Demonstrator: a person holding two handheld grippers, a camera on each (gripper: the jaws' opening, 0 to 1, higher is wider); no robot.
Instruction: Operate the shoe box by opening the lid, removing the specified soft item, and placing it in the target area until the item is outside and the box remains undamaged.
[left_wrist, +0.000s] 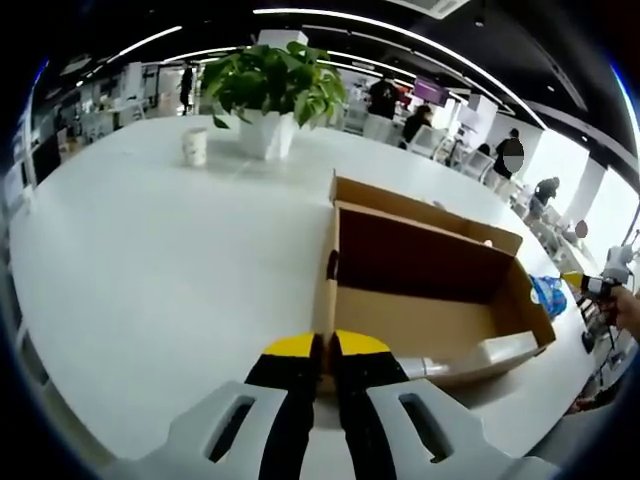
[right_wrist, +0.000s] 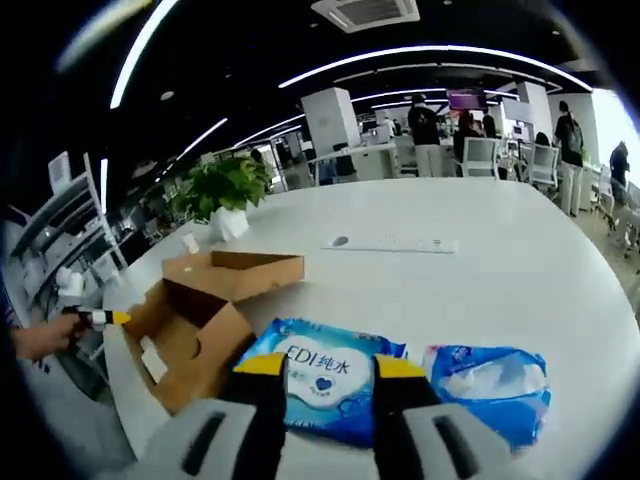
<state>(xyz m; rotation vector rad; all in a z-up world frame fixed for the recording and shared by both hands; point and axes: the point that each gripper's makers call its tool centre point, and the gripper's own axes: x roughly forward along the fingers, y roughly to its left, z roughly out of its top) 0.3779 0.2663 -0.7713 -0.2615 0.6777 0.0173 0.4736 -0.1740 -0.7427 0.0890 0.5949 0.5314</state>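
Observation:
The brown cardboard shoe box (left_wrist: 430, 320) stands on the white table with its lid (left_wrist: 420, 210) folded back and its inside bare. My left gripper (left_wrist: 325, 350) is shut on the box's near side wall, yellow tips on either side of it. In the right gripper view the same box (right_wrist: 200, 335) lies to the left, with the left gripper (right_wrist: 105, 317) and a hand at its edge. My right gripper (right_wrist: 330, 368) is open over a blue-and-white soft wipes pack (right_wrist: 320, 385) lying on the table outside the box. A second blue pack (right_wrist: 490, 385) lies just right of it.
A potted plant (left_wrist: 268, 95) and a paper cup (left_wrist: 195, 147) stand at the far side of the table (left_wrist: 150, 270). A flat white strip (right_wrist: 390, 243) lies mid-table. People sit at desks in the background. The table edge runs close behind the box.

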